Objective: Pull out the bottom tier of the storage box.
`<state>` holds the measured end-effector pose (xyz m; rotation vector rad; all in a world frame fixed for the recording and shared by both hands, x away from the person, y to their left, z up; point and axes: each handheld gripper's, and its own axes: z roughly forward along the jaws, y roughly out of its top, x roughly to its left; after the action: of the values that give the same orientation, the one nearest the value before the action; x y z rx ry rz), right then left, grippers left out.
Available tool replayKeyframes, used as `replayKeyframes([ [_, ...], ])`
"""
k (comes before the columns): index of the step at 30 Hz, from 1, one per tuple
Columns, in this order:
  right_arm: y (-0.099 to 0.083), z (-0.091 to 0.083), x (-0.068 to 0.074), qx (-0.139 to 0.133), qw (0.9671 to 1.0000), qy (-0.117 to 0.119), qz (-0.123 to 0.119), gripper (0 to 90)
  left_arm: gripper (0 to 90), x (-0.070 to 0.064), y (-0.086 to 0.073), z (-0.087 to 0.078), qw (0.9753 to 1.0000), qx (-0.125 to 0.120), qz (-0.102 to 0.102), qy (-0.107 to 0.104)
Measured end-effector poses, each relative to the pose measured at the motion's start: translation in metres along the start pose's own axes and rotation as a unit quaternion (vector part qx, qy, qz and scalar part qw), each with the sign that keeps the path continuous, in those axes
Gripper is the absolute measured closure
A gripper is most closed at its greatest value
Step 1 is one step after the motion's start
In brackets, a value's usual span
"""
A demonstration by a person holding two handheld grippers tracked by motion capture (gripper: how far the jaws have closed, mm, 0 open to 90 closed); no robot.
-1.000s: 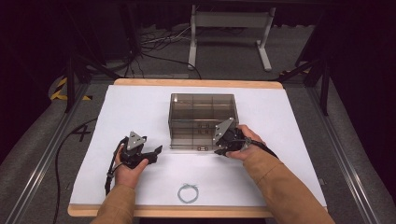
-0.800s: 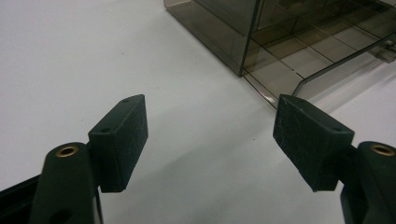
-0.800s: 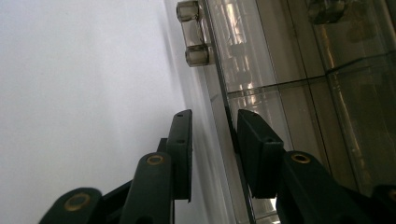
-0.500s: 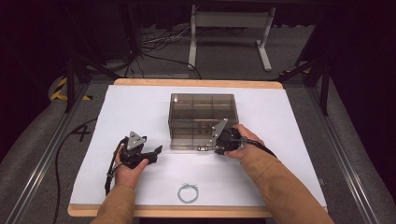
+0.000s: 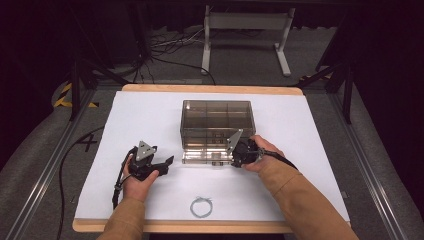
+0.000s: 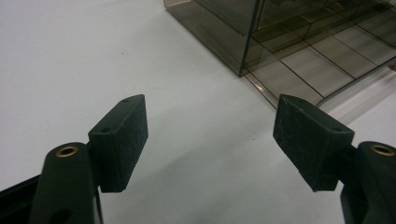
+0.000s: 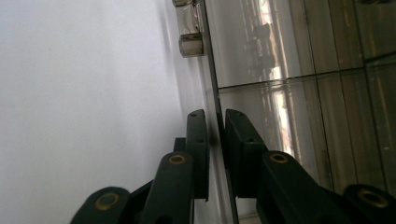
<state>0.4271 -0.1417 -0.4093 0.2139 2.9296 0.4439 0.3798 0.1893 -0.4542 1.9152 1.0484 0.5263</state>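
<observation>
A smoky clear compartment box [image 5: 217, 117] stands mid-table, and its lid [image 5: 202, 157] is folded down in front of it. My right gripper [image 5: 232, 158] is at the lid's right end. In the right gripper view it [image 7: 215, 126] is shut on the thin lid edge [image 7: 212, 79], with a clear latch [image 7: 189, 28] farther along. My left gripper [image 5: 167, 164] rests open on the white sheet to the left of the box. In the left gripper view its jaws stand wide apart [image 6: 215, 135] with nothing between them, and the box corner [image 6: 299, 42] is ahead to the right.
A small wire ring [image 5: 201, 206] lies near the table's front edge. The white sheet [image 5: 310, 150] covers a wooden-edged table. Dark floor, cables and a metal stand [image 5: 245, 30] lie beyond the far edge.
My right gripper has shifted slightly left and toward the person, still on the lid edge. The left gripper has not moved.
</observation>
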Motion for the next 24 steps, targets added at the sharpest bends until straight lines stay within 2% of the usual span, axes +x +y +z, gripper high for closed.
replayKeyframes([
  [7,0.001,-0.001,0.004,0.008,0.9999,0.010,0.001,81.5,27.1,0.000,0.000,0.000,1.0000,0.000,-0.001,0.000],
  [24,0.004,-0.004,0.017,0.027,0.9988,0.036,-0.017,85.9,27.1,0.000,0.000,0.000,1.0000,0.000,-0.001,0.000],
])
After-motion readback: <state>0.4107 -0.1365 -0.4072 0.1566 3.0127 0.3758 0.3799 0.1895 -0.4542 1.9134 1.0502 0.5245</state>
